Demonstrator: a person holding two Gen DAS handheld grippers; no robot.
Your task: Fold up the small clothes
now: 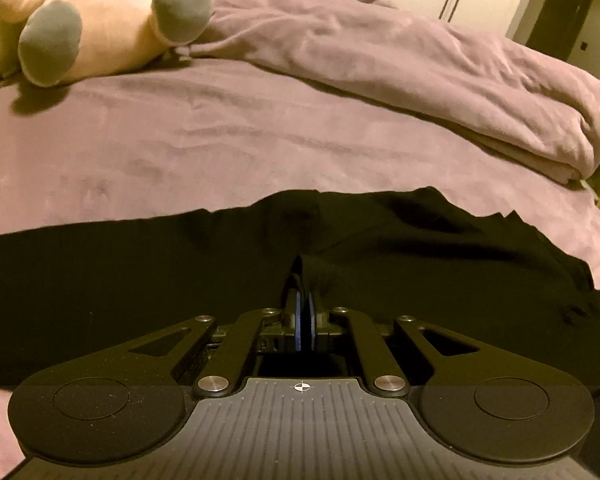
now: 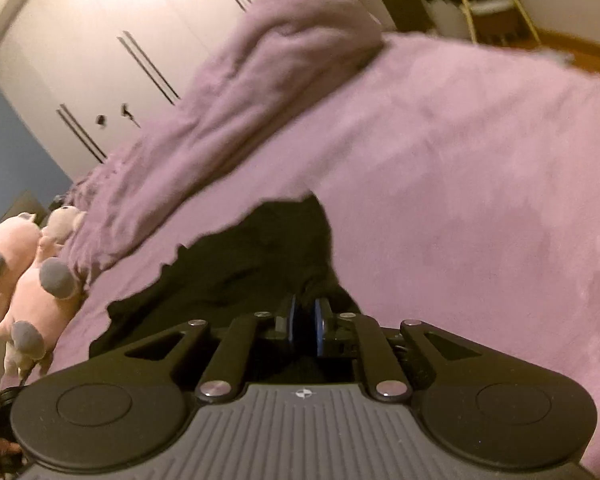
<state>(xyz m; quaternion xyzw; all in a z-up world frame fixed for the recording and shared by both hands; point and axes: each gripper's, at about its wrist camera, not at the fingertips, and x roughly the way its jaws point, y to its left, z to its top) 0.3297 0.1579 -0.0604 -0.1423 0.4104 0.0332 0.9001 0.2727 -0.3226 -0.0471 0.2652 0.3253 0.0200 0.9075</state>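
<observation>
Black garment (image 1: 140, 272) on bed (image 1: 180, 140), not yet folded; left tool (image 1: 302, 280) clamped on it, right tool (image 2: 305, 312) pinching cloth w/ small gap.

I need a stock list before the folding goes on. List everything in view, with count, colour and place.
garment: one, black, spread on the near part of the bed.
bed cover: one, mauve, under the garment.
duvet: one, mauve, bunched along the far side of the bed.
plush toys: at least two, pink with grey feet, at the head of the bed.
wardrobe: one, pale doors with dark handles, behind the bed.
left hand-held gripper: one, black with blue pads, shut, a pinch of garment at its tips.
right hand-held gripper: one, black with blue pads, jaws slightly apart over the garment; grip unclear.
</observation>
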